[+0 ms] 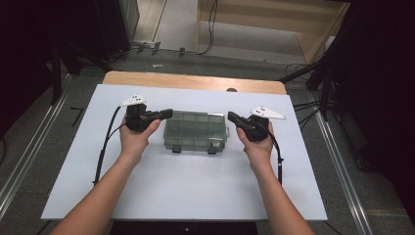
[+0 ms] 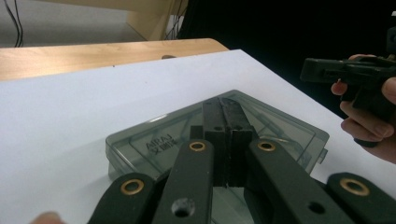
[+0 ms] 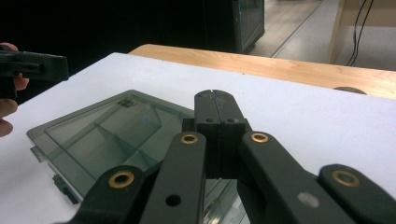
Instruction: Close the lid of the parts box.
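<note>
Forearms enter the high view from the bottom, and each hand carries a hand-held gripper. Between them, the clear plastic organizer box (image 1: 196,131) lies flat on the white surface (image 1: 186,191), lid shut, its two latches on the near side. The left hand-held gripper (image 1: 169,113) is just beside the box's left end, the right hand-held gripper (image 1: 231,117) just beside its right end.

From the left gripper view, the jaws are pressed together with nothing between, above the box (image 2: 154,140).

From the right gripper view, the jaws are also pressed together and empty, over the box (image 3: 107,135).

I judge the box light, stiff and slippery; the short ends or the latches are the best places to hold.
</note>
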Demonstrator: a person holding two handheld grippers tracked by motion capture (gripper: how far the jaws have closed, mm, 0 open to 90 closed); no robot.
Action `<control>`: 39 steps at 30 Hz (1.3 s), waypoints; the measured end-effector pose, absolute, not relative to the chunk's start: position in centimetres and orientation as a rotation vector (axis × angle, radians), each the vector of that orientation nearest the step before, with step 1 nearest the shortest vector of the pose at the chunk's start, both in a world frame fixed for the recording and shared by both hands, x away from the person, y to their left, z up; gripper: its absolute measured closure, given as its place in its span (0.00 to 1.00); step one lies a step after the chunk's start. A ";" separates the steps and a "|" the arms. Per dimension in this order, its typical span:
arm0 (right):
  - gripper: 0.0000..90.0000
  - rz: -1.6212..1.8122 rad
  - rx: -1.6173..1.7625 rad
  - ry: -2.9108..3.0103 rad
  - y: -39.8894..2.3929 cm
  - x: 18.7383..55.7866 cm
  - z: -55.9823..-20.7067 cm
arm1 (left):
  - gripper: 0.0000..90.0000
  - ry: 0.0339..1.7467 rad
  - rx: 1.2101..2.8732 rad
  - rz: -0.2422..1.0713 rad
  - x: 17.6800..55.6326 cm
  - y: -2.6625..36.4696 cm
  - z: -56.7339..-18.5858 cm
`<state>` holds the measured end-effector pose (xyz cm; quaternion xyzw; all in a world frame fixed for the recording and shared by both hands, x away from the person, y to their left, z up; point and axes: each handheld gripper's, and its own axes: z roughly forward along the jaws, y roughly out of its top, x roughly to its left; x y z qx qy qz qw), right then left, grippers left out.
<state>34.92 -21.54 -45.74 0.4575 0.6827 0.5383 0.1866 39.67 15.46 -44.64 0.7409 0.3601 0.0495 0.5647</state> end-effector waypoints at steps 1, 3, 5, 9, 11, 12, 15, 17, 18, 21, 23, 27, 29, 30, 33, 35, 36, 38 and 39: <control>0.98 1.517 1.282 1.922 -21.5 34.8 -45.8 | 0.99 0.847 1.745 0.116 39.5 15.5 -44.8; 0.97 1.517 1.277 1.925 -21.4 34.4 -45.9 | 0.99 0.846 1.748 0.121 39.1 15.6 -45.0; 0.98 1.501 1.265 1.927 -21.3 34.1 -46.1 | 0.99 0.846 1.750 0.120 38.8 15.6 -45.2; 0.98 1.497 1.261 1.934 -21.1 33.5 -46.5 | 0.99 0.834 1.779 0.160 38.0 15.5 -45.6; 0.98 1.500 1.256 1.939 -21.0 33.2 -46.7 | 0.99 0.829 1.788 0.171 37.5 15.5 -45.8; 0.98 1.504 1.258 1.943 -21.0 33.1 -46.7 | 0.99 0.827 1.787 0.176 37.3 15.5 -45.9; 0.98 1.511 1.252 1.946 -20.8 32.6 -47.0 | 0.99 0.828 1.787 0.186 36.8 15.6 -46.1; 0.98 1.513 1.253 1.947 -20.7 32.3 -47.2 | 0.99 0.827 1.786 0.186 36.5 15.6 -46.2; 0.98 1.513 1.255 1.947 -20.7 32.2 -47.3 | 0.99 0.826 1.789 0.188 36.3 15.7 -46.3; 0.98 1.500 1.249 1.958 -20.6 31.8 -47.6 | 0.99 0.823 1.797 0.219 35.8 15.6 -46.6; 0.98 1.499 1.252 1.957 -20.5 31.6 -47.9 | 0.99 0.823 1.799 0.232 35.4 15.6 -46.8; 0.98 1.482 1.257 1.969 -20.3 31.3 -48.4 | 0.99 0.826 1.795 0.231 35.1 15.7 -47.3; 0.98 1.481 1.254 1.973 -20.1 31.1 -48.6 | 0.99 0.829 1.800 0.230 34.9 15.7 -47.6; 0.98 1.476 1.252 1.978 -20.0 31.0 -48.8 | 0.99 0.834 1.799 0.231 34.8 15.7 -47.7; 0.98 1.473 1.248 1.991 -19.6 30.9 -49.0 | 0.99 0.839 1.812 0.232 34.7 15.7 -48.1; 0.98 1.463 1.243 1.999 -19.4 30.8 -49.2 | 0.99 0.841 1.817 0.225 34.6 15.6 -48.3; 0.98 1.460 1.244 1.999 -19.3 30.8 -49.3 | 0.99 0.838 1.822 0.229 34.5 15.6 -48.4; 0.98 1.446 1.241 2.008 -19.2 30.7 -49.4 | 0.99 0.843 1.818 0.224 34.4 15.6 -48.5; 0.98 1.445 1.236 2.010 -19.1 30.6 -49.5 | 0.99 0.846 1.818 0.224 34.3 15.7 -48.6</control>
